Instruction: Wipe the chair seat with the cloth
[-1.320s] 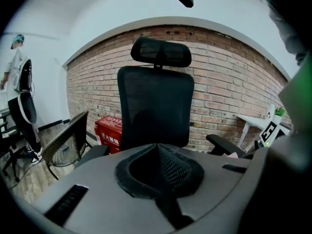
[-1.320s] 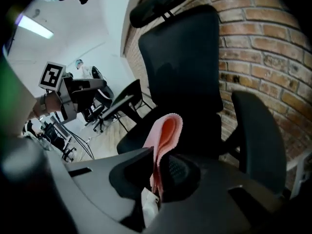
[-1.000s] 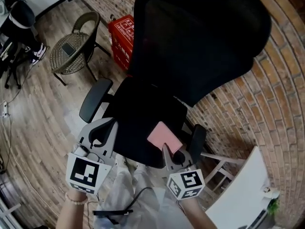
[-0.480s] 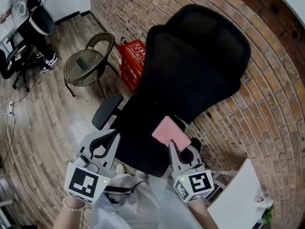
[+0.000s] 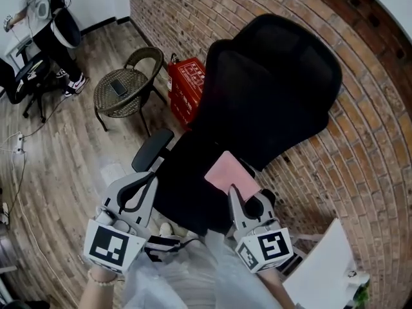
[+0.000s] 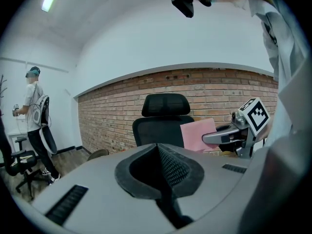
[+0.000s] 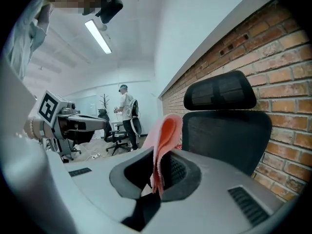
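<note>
Cloth (image 5: 229, 172): one, pink, in the right claw (image 5: 233, 194), by one black chair (image 5: 257, 102).

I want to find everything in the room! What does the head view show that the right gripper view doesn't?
Only the head view shows the wicker chair and the office chair's black seat, seen from above. Only the right gripper view shows the long ceiling light and, up close, the edge of the pink cloth pinched between the jaws. Both show the cloth held by the right gripper, the left gripper, the office chair's backrest and the brick wall.
</note>
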{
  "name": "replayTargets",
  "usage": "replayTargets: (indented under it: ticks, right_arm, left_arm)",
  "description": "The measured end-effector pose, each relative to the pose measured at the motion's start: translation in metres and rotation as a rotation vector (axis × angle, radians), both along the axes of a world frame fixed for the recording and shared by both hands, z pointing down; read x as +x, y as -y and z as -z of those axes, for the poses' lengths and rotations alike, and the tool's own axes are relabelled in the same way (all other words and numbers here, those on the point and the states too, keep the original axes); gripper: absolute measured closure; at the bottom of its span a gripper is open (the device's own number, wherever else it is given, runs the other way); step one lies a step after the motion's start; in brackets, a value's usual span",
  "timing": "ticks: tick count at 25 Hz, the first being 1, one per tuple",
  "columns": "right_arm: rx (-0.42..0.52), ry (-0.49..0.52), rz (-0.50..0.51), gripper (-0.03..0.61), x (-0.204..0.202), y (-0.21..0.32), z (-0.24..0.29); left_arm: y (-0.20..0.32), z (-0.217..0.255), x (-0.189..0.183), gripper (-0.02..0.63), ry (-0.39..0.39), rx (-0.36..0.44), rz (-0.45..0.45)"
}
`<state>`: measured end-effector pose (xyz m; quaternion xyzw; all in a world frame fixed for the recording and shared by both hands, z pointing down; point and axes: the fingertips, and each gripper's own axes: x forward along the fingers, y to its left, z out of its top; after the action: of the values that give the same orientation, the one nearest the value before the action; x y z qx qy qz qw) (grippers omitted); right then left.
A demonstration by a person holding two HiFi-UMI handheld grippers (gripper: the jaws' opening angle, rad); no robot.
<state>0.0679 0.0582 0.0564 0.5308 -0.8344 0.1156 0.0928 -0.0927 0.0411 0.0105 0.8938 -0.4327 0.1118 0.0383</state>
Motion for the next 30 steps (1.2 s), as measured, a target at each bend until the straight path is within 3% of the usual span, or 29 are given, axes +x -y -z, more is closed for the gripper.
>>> replayTargets:
  ticks: [8, 30]
  right_arm:
    - [0.015, -0.016, 0.028, 0.528, -0.005, 0.005, 0.006]
    - [0.007, -0.013, 0.05, 0.528, 0.002, 0.012, 0.003]
  left_arm:
    - [-0.001, 0.002, -0.001, 0.595, -0.012, 0.006, 0.034]
    - [0.005, -0.004, 0.024, 0.595, 0.014, 0.005, -0.012]
